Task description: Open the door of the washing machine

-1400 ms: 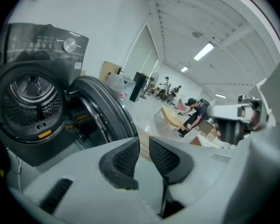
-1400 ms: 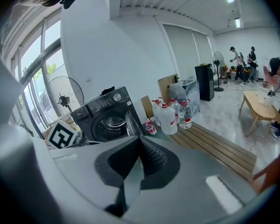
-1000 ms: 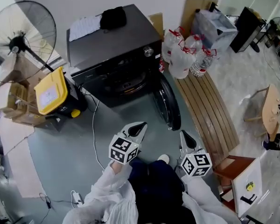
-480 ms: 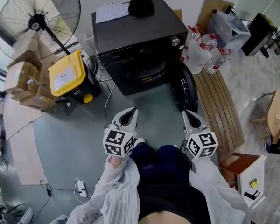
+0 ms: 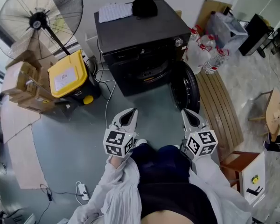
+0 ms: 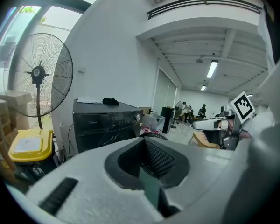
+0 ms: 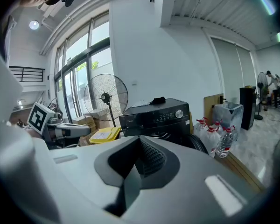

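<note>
A: Above the grey floor, what did the left hand-held gripper carry?
B: Nothing; jaws pressed together. The washing machine stood ahead, door hanging open rightward.
A: The right hand-held gripper?
B: Likewise closed, empty.

Bare grey floor lay open between the person and the black washing machine, leaving a straight, unblocked way to its drum opening. The open door stood edge-on at the right of that opening and jutted out toward the right gripper. On the left, a white cable trailed over the floor beside a yellow-lidded bin. A low slatted wooden platform and water bottles closed off the right side.
</note>
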Demonstrator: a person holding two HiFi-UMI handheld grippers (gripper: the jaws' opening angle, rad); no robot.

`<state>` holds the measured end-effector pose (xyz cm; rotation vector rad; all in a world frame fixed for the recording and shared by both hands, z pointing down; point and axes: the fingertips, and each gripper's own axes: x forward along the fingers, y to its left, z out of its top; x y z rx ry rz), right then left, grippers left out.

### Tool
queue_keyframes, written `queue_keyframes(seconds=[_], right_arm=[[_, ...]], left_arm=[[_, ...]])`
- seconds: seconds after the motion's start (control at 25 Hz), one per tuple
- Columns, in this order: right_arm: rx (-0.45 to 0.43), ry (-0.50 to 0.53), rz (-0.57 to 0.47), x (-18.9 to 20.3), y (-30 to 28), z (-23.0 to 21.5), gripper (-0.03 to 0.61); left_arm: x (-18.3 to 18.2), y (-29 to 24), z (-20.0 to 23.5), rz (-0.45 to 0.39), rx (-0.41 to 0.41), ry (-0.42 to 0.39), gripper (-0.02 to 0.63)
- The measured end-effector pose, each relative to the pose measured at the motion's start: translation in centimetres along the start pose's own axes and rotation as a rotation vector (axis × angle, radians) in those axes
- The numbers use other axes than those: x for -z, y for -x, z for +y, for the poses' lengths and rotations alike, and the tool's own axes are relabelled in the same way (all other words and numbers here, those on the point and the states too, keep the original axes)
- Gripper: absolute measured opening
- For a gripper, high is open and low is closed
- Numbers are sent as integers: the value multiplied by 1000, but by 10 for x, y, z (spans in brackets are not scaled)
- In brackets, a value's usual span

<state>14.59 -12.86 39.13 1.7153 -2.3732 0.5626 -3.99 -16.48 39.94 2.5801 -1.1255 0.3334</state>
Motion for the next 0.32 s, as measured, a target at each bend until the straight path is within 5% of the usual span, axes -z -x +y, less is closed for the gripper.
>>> queue_keyframes(seconds=[0.32], right_arm=[[11,-8,1,5,-12,23,9]], left_arm=[[2,10,22,-1,17,-2,0]])
